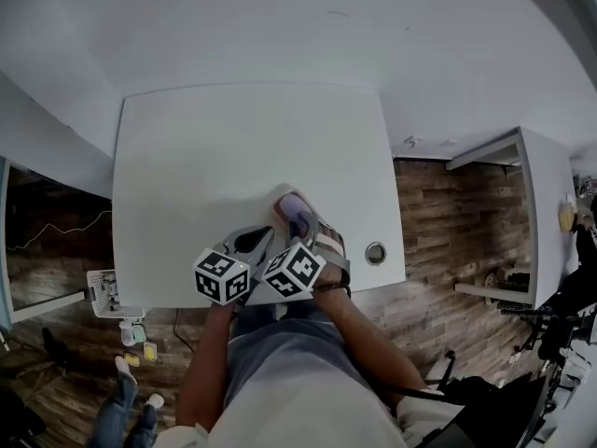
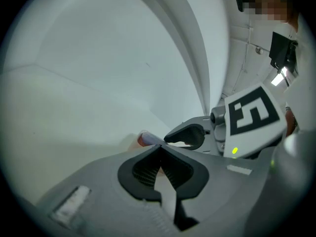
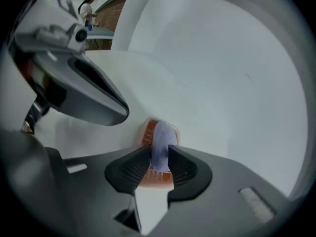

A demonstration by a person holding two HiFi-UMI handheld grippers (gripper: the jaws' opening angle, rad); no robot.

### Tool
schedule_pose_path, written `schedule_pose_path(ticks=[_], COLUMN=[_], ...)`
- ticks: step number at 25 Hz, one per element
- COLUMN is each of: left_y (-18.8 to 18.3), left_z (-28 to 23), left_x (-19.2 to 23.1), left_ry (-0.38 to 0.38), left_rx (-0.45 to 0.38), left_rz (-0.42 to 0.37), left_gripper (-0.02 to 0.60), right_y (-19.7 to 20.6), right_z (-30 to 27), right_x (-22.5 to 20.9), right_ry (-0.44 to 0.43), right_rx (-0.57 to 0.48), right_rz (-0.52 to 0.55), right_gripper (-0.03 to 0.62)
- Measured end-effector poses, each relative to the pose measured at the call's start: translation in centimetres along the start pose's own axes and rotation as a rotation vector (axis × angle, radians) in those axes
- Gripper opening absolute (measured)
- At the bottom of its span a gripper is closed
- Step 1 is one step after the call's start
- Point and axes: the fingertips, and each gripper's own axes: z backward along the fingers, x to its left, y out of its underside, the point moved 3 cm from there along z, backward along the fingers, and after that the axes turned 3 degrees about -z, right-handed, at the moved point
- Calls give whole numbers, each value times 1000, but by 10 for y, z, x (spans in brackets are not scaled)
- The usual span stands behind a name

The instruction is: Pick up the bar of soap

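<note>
Since the right gripper [image 3: 159, 158] already has its jaws closed partway onto the soap [image 3: 161, 141], one ribbed pad [image 3: 132, 168] on each flank, I'd call this the grasp step: grip made, lift not yet done. The soap is a lilac bar sitting in an orange dish [image 3: 147, 130], and the jaws reach in from the dish's near side. I can't tell whether the bar has cleared the dish; it looks seated.

Left gripper [image 2: 160, 155]: jaws closed tip to tip, nothing between them, parked just left of the dish. Not part of this grasp.

The head view agrees: both grippers sit at the dish's near side on the white table [image 1: 224, 147], the right one over the bar.

Next move, as I judge it:
- lift straight up off the dish, no sideways drag
- keep the squeeze steady; soap is slick and the flanks are rounded, so it could squirt out of the pads
- watch that the dish doesn't come up stuck to the bar; the left gripper is close enough to pin the dish down if so
</note>
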Motion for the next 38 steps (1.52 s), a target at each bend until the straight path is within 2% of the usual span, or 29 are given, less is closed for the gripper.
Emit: schedule_pose_path(ticks=[2,4,11,14,15,17,18,21,23,24,27,30,33,36,38], left_y=[0,2,4,-1,-3,-5,-6,-8,-8,-9,-10,-9,-7,-6,-4], left_z=[-2,-1,4,4,4,4,4,1,-3,-5,-10,-14,-23,-36,-42], left_x=[-4,-6,-5,-1,0,2,2,4,4,5,6,10,13,13,12], left_ry=[15,24,16,15,17,19,18,21,22,17,-17,-65,-102,-106,-112], left_rx=[-3,-7,-22,-33,-37,-44,-46,-48,-38,-31,-25,-18,9,35,55], left_rz=[0,4,20,23,27,37,41,45,37,31,20,24,44,55,50], left_gripper=[-3,-2,-2,-2,-2,-2,-2,-2,-2,-2,-2,-2,-2,-2,-2], right_y=[1,-1,-3,-7,-8,-5,-2,4,2,0,-6,-9,-6,-6,-9], right_z=[-6,-9,-11,1,5,8,7,1,-2,-4,-13,-26,-35,-35,-32], right_x=[-4,-7,-19,-28,-33,-42,-48,-52,-54,-58,-74,-76,-64,-58,-54], right_ry=[90,113,89,52,25,-56,-83,-156,-265,-303,-379,-494,-531,-554,-625], right_rx=[-20,-38,-82,-142,-154,-149,-139,-128,-138,-142,-145,-117,-81,-51,-12], right_rz=[58,52,4,-97,-154,-289,-322,-257,-286,-315,-367,-413,-413,-437,-462], right_gripper=[109,104,93,40,3,3,3,23,179,193,207,238,249,253,253])
